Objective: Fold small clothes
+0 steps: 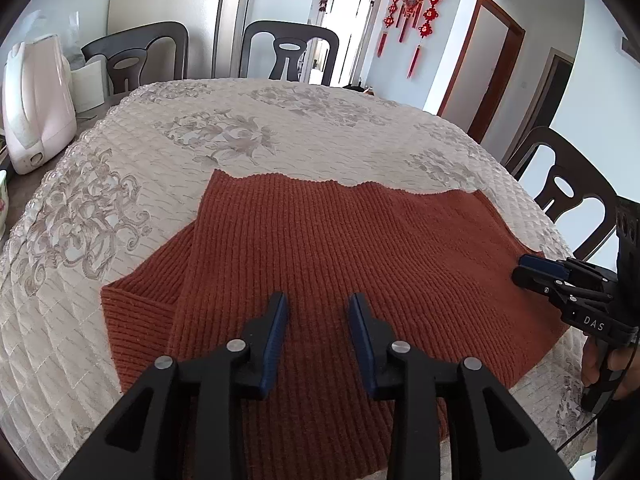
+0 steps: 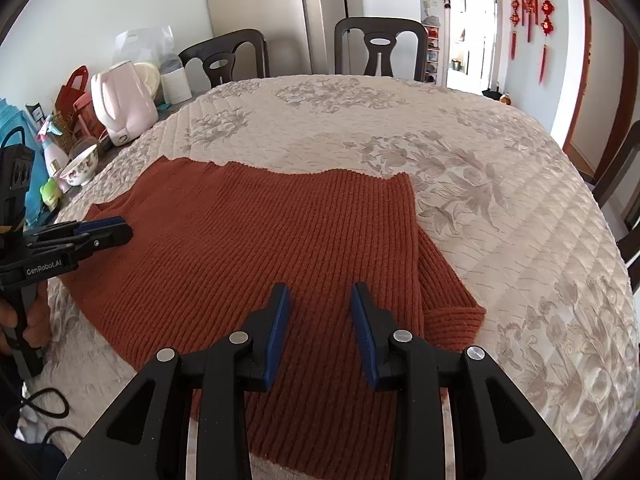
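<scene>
table: big round top w/ quilted floral cover (image 1: 248,128), chairs round far side; clutter (pink kettle (image 2: 124,100), bowl) sits off cover's left edge, clear of work area.
sweater: rust ribbed knit (image 1: 340,248) lies flat at near edge of table, partly folded. One sleeve sticks out on left in left wrist view, other on right w/ cuff showing in right wrist view (image 2: 452,320).
step (my read): next fold, prob. sleeves in or hem up to far edge.
left gripper (image 1: 318,304): jaws spread, nothing between pads, hovering over knit, near-centre-left.
right gripper (image 2: 320,294): jaws spread too, empty, above knit just left of right fold line.
how to do well: pinch both layers at matching pts, lift evenly, keep edge straight; thick knit may slip from a shallow bite.
</scene>
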Motion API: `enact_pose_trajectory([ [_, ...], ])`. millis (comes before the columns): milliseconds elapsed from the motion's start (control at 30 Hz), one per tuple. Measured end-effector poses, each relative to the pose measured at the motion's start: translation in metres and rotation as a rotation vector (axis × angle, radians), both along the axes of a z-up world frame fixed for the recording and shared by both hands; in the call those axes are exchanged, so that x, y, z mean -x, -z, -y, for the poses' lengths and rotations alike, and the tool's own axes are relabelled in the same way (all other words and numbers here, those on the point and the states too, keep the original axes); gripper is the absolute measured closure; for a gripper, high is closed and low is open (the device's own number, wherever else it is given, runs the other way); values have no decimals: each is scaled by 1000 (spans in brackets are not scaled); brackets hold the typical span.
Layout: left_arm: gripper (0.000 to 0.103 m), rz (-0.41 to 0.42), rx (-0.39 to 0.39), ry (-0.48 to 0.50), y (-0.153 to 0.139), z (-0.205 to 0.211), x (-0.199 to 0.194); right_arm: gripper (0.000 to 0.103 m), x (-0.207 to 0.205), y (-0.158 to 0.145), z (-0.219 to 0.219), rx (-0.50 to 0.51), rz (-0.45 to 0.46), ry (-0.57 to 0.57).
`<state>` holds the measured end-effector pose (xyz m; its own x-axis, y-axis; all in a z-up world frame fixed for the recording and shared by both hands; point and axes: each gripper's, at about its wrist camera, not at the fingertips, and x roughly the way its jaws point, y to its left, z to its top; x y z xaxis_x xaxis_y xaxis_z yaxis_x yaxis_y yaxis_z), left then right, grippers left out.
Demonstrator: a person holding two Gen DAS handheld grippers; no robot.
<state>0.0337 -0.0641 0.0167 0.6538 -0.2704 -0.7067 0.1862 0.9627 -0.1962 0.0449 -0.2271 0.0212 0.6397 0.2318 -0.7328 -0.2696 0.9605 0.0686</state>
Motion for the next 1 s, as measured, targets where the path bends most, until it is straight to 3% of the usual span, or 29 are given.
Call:
enact_pose_trajectory([
  [400, 67, 5, -11, -5, -1, 1, 1, 65, 12, 1, -16, 3, 7, -33],
  [633, 67, 19, 40, -10, -12, -5, 15, 65, 15, -2, -12, 12, 2, -26],
  [733, 67, 6, 70, 27, -12, 1, 24, 65, 20, -4, -16, 8, 3, -36],
  [1000, 67, -5, 22, 94, -3, 25, 37, 65, 34, 3, -44, 48, 3, -150],
])
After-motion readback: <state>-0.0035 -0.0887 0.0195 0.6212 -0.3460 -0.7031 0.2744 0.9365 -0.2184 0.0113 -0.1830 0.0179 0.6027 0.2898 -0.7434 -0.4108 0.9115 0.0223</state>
